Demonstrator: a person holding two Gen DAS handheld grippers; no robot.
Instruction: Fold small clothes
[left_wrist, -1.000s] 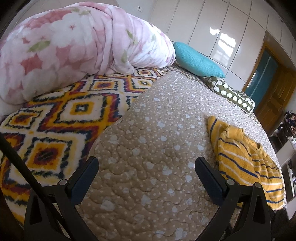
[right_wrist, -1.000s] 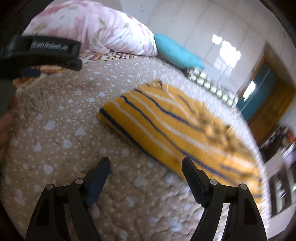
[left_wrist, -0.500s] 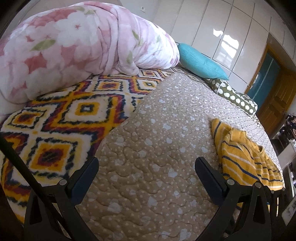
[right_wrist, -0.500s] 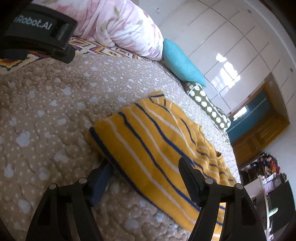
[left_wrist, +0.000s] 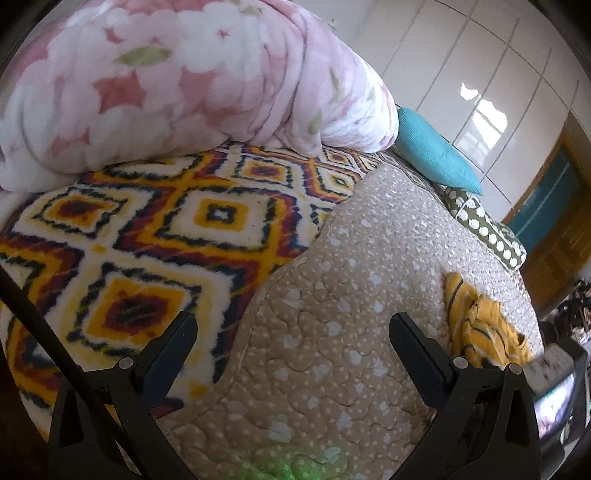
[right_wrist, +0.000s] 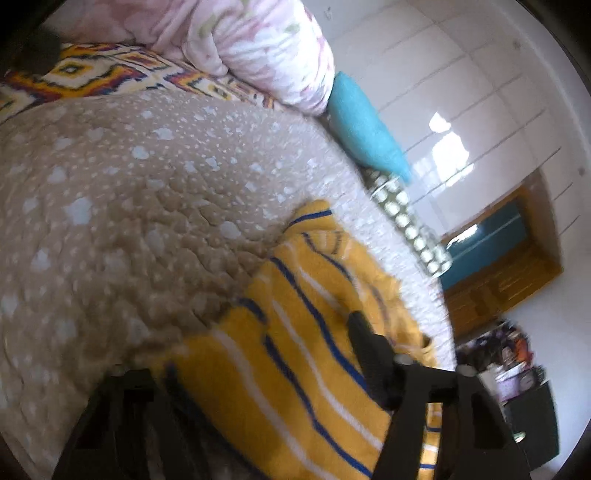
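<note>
A yellow knitted garment with blue and white stripes (right_wrist: 317, 332) lies on the beige quilted bedspread (right_wrist: 129, 206). My right gripper (right_wrist: 269, 373) is down at its near edge. Its jaws are closing with the rumpled fabric between them, and the left finger is partly covered by cloth. The picture is blurred, so no firm pinch shows. In the left wrist view the same garment (left_wrist: 480, 332) sits bunched at the right. My left gripper (left_wrist: 291, 339) hovers open and holds nothing, over the bedspread's bound edge, well left of the garment.
A bright diamond-patterned blanket (left_wrist: 147, 240) covers the bed's left side under a rolled pink floral duvet (left_wrist: 166, 85). A teal pillow (left_wrist: 432, 151) and a green spotted cushion (left_wrist: 484, 225) lie at the far end. White wardrobe doors (right_wrist: 461, 92) and a wooden door (right_wrist: 509, 258) stand beyond.
My right gripper has moved forward onto the garment's near edge and its jaws have narrowed around the fabric, which is now bunched. The left gripper has drifted left, still open.
</note>
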